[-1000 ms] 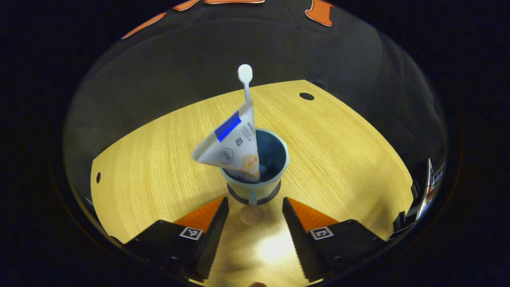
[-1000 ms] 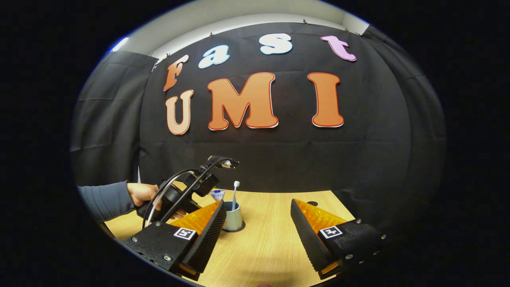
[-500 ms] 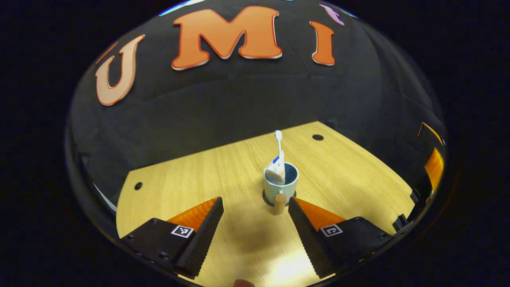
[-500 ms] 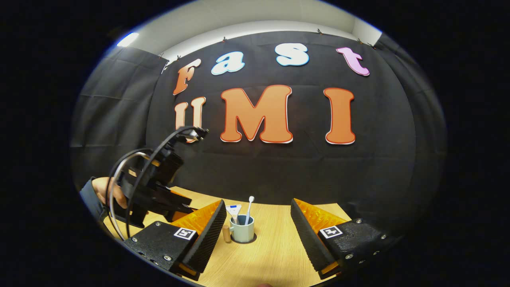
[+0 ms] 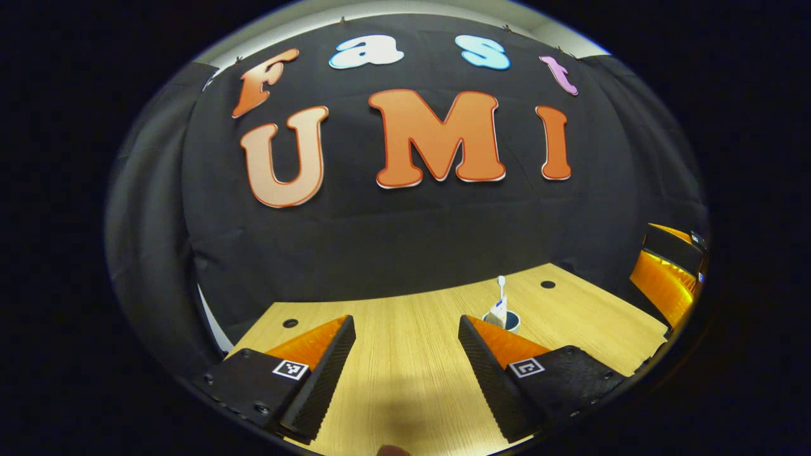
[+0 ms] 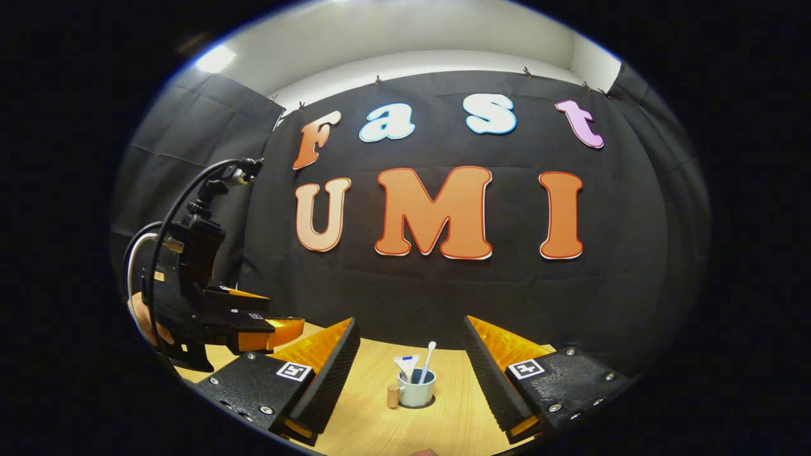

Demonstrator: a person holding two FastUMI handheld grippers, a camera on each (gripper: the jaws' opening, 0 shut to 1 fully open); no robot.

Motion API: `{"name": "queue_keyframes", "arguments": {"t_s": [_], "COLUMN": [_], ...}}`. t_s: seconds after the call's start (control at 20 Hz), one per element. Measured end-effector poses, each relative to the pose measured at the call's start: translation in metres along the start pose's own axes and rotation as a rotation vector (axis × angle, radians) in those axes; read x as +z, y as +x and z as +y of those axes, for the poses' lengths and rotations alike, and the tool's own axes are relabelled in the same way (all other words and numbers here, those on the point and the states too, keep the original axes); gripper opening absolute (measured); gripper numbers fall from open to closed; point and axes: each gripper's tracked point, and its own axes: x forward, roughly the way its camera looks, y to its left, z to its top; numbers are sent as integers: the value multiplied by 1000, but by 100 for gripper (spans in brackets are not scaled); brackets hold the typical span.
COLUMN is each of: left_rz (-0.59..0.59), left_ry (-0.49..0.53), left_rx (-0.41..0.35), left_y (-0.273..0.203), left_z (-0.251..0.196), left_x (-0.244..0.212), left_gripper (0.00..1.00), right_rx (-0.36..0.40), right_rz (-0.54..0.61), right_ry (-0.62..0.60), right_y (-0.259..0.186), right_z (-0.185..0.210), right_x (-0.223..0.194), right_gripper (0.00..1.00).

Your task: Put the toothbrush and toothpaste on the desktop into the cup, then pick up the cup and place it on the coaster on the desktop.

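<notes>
A pale blue cup (image 6: 416, 389) stands upright on a dark round coaster (image 6: 427, 403) on the wooden desktop (image 6: 380, 424). A white toothbrush (image 6: 429, 358) and a white toothpaste tube (image 6: 405, 364) stick up out of it. A short wooden handle (image 6: 393, 397) juts from its left side. My right gripper (image 6: 409, 329) hovers open, well back from the cup. My left gripper (image 5: 406, 320) is open too, with nothing between its fingers. In the left gripper view the cup (image 5: 507, 322) is small and far, partly behind my right-hand finger (image 5: 500, 351).
The left gripper (image 6: 266, 326), with its cables and the hand (image 6: 142, 316) holding it, is raised at the left of the right gripper view. The right gripper (image 5: 665, 278) shows at the far right. Small holes (image 5: 290, 323) (image 5: 548, 284) mark the desktop (image 5: 405, 354).
My left gripper has pulled up and far back from the cup, which has shrunk from close and central to small at the right. The right gripper has tilted upward and drawn back slightly.
</notes>
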Motion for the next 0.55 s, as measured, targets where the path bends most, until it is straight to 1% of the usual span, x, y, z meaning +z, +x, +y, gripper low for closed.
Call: {"name": "queue_keyframes", "arguments": {"t_s": [0.1, 0.2, 0.3, 0.4, 0.45, 0.5, 0.55], "left_rz": [-69, -124, -157, -180, -190, -199, -213], "left_ry": [0, -6, -6, -8, -20, -38, -56], "left_rx": [22, 29, 25, 48, 56, 57, 49], "left_y": [-13, -27, -37, -37, -38, -40, -40], "left_z": [10, 15, 16, 19, 22, 22, 23], "left_x": [10, 17, 17, 16, 16, 16, 17], "left_gripper": [99, 98, 98, 98, 98, 98, 100], "right_rx": [-11, -36, -40, -50, -50, -49, -50], "right_rz": [-26, -28, -36, -43, -43, -43, -47], "right_ry": [-24, -38, -38, -36, -34, -32, -33], "right_y": [1, 3, 4, 7, 8, 8, 8], "right_z": [7, 7, 12, 12, 11, 11, 11], "right_x": [3, 3, 5, 6, 5, 5, 6], "right_gripper": [96, 97, 97, 97, 100, 98, 98]}}
